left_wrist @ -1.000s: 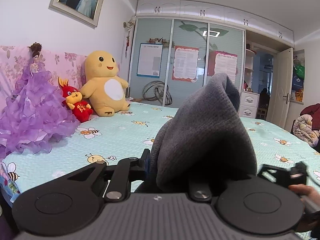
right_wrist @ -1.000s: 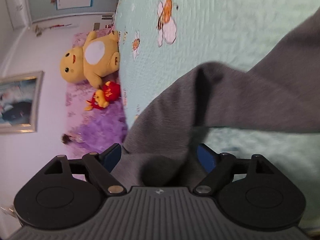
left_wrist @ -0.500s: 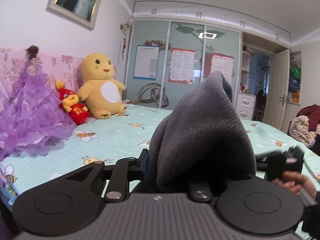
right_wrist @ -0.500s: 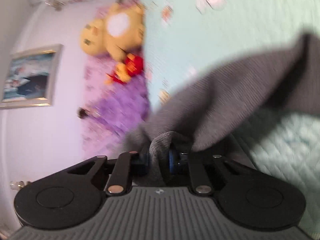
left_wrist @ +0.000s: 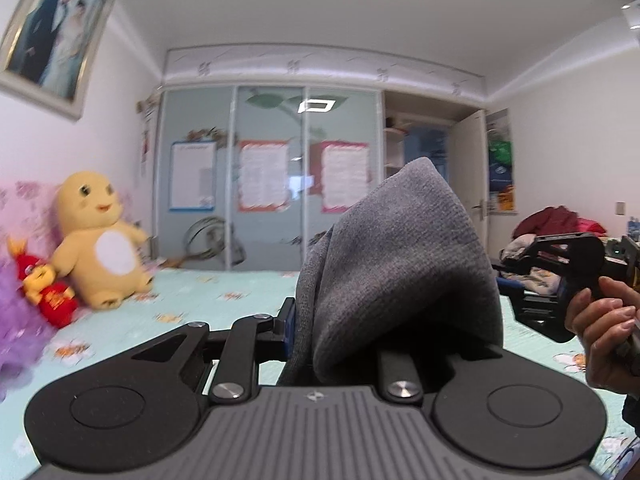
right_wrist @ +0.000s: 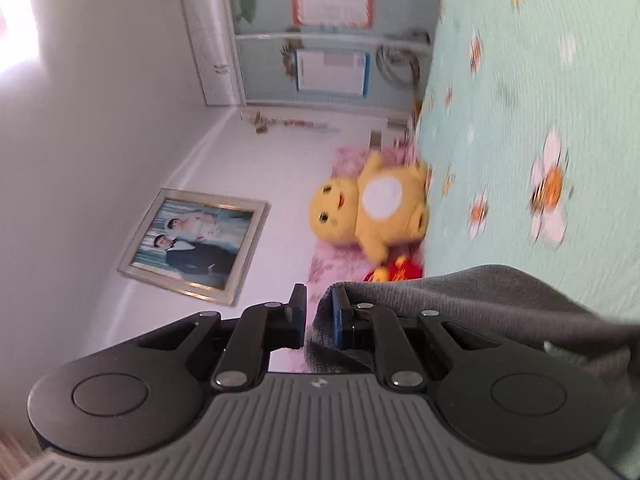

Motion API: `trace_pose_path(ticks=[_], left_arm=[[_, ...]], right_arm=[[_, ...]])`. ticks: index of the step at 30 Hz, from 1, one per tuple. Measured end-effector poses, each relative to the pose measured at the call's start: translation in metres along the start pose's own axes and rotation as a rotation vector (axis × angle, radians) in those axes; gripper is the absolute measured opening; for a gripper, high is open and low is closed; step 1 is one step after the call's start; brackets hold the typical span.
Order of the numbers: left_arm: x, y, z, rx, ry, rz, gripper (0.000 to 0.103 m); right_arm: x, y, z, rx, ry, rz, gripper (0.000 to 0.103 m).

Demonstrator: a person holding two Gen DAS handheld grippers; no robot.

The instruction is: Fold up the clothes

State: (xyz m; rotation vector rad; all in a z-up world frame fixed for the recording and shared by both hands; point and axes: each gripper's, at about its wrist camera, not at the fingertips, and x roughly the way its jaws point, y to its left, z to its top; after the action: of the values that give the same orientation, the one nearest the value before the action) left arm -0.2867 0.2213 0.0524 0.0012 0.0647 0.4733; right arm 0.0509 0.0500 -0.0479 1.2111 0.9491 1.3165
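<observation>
Both grippers, left and right, were clamped on the grey garment above the bed.

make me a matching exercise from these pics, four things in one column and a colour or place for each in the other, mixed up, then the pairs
Things:
1. knitted garment
2. big plush toy
3. framed photo
4. bedspread

Colour or place:
A. hanging high on the wall
B. mint green with bee pattern
C. grey, clamped in both pairs of jaws
D. yellow with a white belly, sitting at the head of the bed

Pairs: 1-C, 2-D, 3-A, 4-B
</observation>
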Motion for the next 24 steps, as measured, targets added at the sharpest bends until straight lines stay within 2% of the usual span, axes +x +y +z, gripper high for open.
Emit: trace_pose_path(ticks=[1,2,3,5,7,8,9,11,16,18,21,24], left_arm=[[0.002,-0.003,0.004,0.009,-0.008,-0.011,0.021],[0.005,-0.007,0.009,0.016,-0.016,-0.025,0.021],[0.008,-0.011,0.014,0.023,-0.023,-0.039,0.021],[0.015,-0.02,0.022,0.049,-0.036,-0.067,0.021],[0.022,-0.029,0.024,0.082,-0.04,-0.084,0.021],[0.025,-0.032,0.022,0.084,-0.036,-0.09,0.021],[0.027,-0.034,0.019,0.084,-0.031,-0.095,0.021],[0.028,-0.033,0.011,0.074,-0.01,-0.101,0.021],[0.029,-0.033,-0.001,0.069,0.039,-0.099,0.021],[0.027,-0.034,-0.001,0.081,0.043,-0.107,0.021],[0.021,-0.036,-0.001,0.098,0.034,-0.118,0.021],[0.019,-0.034,-0.003,0.091,0.031,-0.126,0.021]], right_arm=[[-0.012,0.006,0.005,-0.017,-0.029,0.026,0.014],[-0.024,0.012,0.01,-0.032,-0.06,0.059,0.004],[-0.036,0.017,0.015,-0.047,-0.092,0.092,0.0],[-0.064,0.04,0.029,-0.109,-0.16,0.142,0.0],[-0.084,0.062,0.037,-0.197,-0.205,0.106,0.002],[-0.093,0.071,0.04,-0.235,-0.219,0.076,0.012],[-0.1,0.073,0.041,-0.248,-0.212,0.039,0.045],[-0.108,0.062,0.034,-0.253,-0.188,-0.057,0.083],[-0.094,0.008,-0.024,-0.453,-0.095,-0.431,0.083],[-0.075,0.0,-0.058,-0.56,-0.015,-0.467,0.083],[-0.044,0.006,-0.103,-0.788,0.045,-0.547,0.083],[-0.012,-0.001,-0.122,-0.956,0.027,-0.711,0.081]])
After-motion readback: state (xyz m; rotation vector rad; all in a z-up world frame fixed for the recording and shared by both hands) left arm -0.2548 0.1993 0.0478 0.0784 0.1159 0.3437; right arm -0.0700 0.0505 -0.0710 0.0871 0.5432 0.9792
